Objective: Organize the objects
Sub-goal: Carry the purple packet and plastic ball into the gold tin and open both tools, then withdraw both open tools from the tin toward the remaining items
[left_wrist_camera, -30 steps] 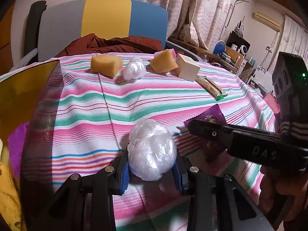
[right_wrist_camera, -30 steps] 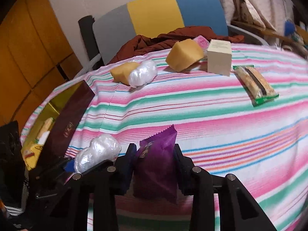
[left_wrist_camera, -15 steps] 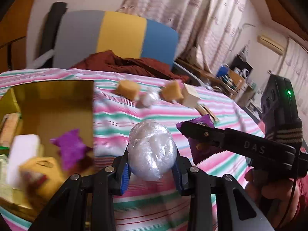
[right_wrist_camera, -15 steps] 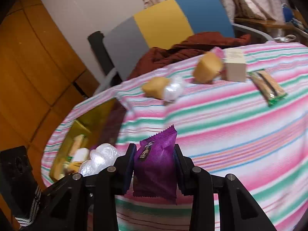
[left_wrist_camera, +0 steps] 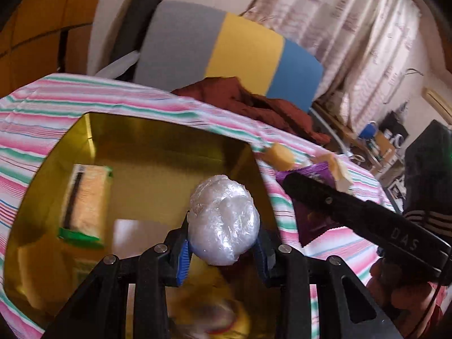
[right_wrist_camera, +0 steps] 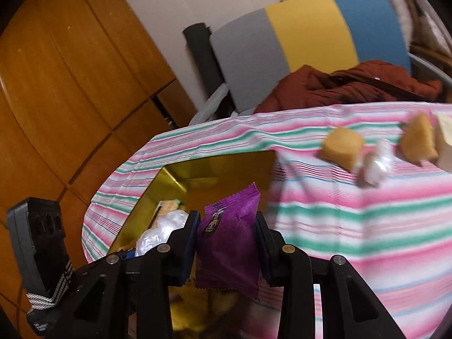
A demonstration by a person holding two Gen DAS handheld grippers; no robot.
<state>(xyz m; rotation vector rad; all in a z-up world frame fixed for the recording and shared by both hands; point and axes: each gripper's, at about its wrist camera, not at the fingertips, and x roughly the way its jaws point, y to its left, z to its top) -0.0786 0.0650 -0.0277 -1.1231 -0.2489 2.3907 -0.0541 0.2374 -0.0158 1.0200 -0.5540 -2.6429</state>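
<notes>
My left gripper (left_wrist_camera: 223, 243) is shut on a ball wrapped in clear plastic (left_wrist_camera: 223, 220), held above the open gold box (left_wrist_camera: 158, 152). My right gripper (right_wrist_camera: 227, 243) is shut on a purple snack packet (right_wrist_camera: 228, 237), near the box's right edge (right_wrist_camera: 220, 161). The left gripper and its plastic ball (right_wrist_camera: 161, 231) show in the right wrist view over the box. The right gripper's black body (left_wrist_camera: 353, 212) with the purple packet (left_wrist_camera: 313, 220) crosses the left wrist view on the right. Inside the box lie a green-edged cracker pack (left_wrist_camera: 84, 200) and blurred yellow items.
On the striped tablecloth (right_wrist_camera: 353, 226) beyond the box sit two yellow sponge-like blocks (right_wrist_camera: 341, 147), a small plastic-wrapped ball (right_wrist_camera: 377, 163) and a cream block (right_wrist_camera: 445, 141). A chair with grey, yellow and blue back (left_wrist_camera: 226, 53) holds a dark red cloth (left_wrist_camera: 254, 104). Wooden panels stand left.
Both grippers have swung left with their loads, from above the tablecloth to over the gold box. The box now fills the left wrist view; the table items have slid to the right.
</notes>
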